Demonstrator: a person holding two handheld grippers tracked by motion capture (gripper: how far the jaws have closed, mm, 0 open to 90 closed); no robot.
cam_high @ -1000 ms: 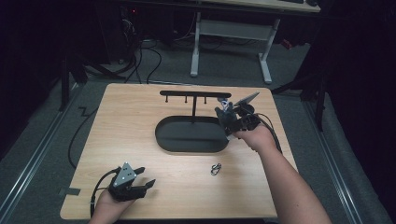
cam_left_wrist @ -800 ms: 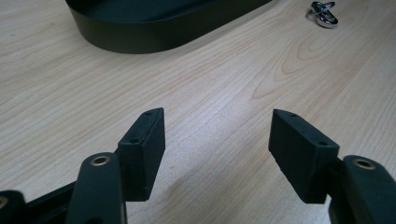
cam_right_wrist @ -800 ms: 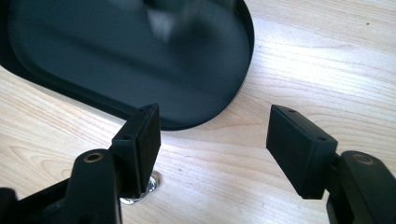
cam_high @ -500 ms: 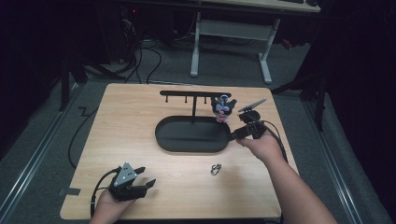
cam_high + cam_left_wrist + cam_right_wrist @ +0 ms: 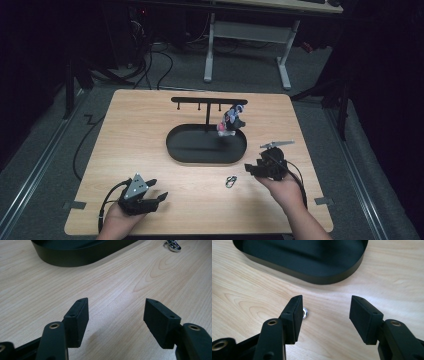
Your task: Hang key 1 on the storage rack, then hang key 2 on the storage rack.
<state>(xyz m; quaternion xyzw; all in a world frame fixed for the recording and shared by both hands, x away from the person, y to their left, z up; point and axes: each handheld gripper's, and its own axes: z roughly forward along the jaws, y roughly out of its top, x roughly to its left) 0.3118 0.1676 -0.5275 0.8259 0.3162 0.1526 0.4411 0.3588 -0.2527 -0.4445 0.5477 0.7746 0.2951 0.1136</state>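
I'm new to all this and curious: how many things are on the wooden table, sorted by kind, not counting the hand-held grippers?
Black oval tray with hook rack: 1
Small toy keychain hanging from the rack: 1
Metal clip lying on the table: 1
Total: 3

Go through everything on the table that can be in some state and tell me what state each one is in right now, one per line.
Left gripper: jaws open, nothing between them, low over the table.
Right gripper: jaws open and just been closing, nothing between them, beside the metal clip.
Metal clip: lying loose on the table, ungripped.
Keychain charm: hanging from the stand's bar.
Black stand: upright in its oval tray.
Oval tray: flat on the table.
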